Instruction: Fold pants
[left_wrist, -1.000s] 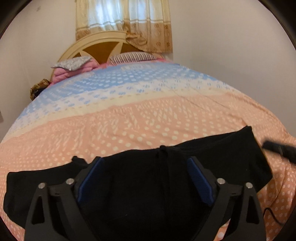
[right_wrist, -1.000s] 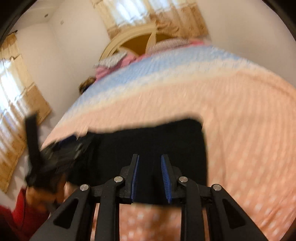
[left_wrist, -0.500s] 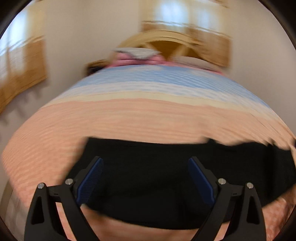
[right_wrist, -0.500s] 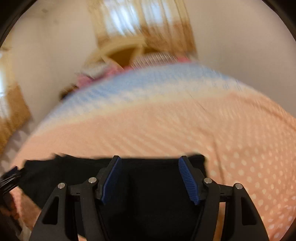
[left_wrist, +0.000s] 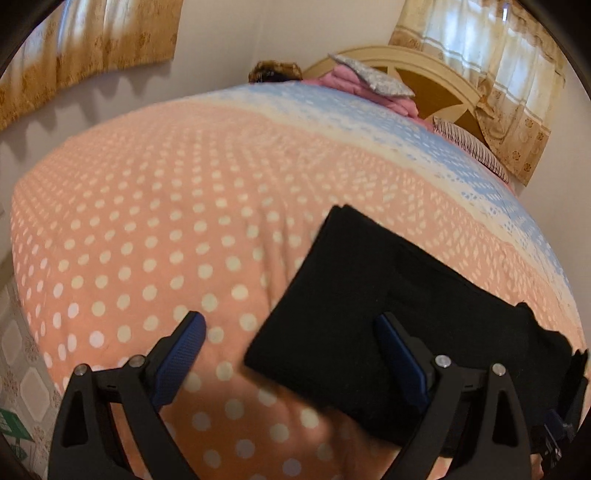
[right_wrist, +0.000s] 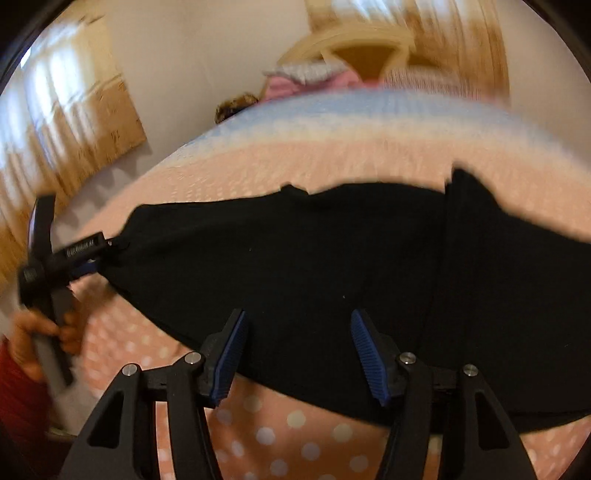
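On the dotted bedspread (left_wrist: 147, 229), my left tongs (left_wrist: 291, 354) and right tongs (right_wrist: 297, 354) hung spread, pinching nothing, over the black pants (right_wrist: 295, 258), whose hem corner I judged needed gripping next.

Soft window daylight — right view motion-blurred

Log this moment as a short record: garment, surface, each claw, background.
garment: black pants, lying flat on the bed, partly folded
surface: peach polka-dot bedspread with a blue band toward the headboard
left claw: open, straddling the near corner of the pants, gripping nothing
right claw: open above the pants' near edge, jaws just closing slightly, nothing pinched
background: pink pillows, curtains
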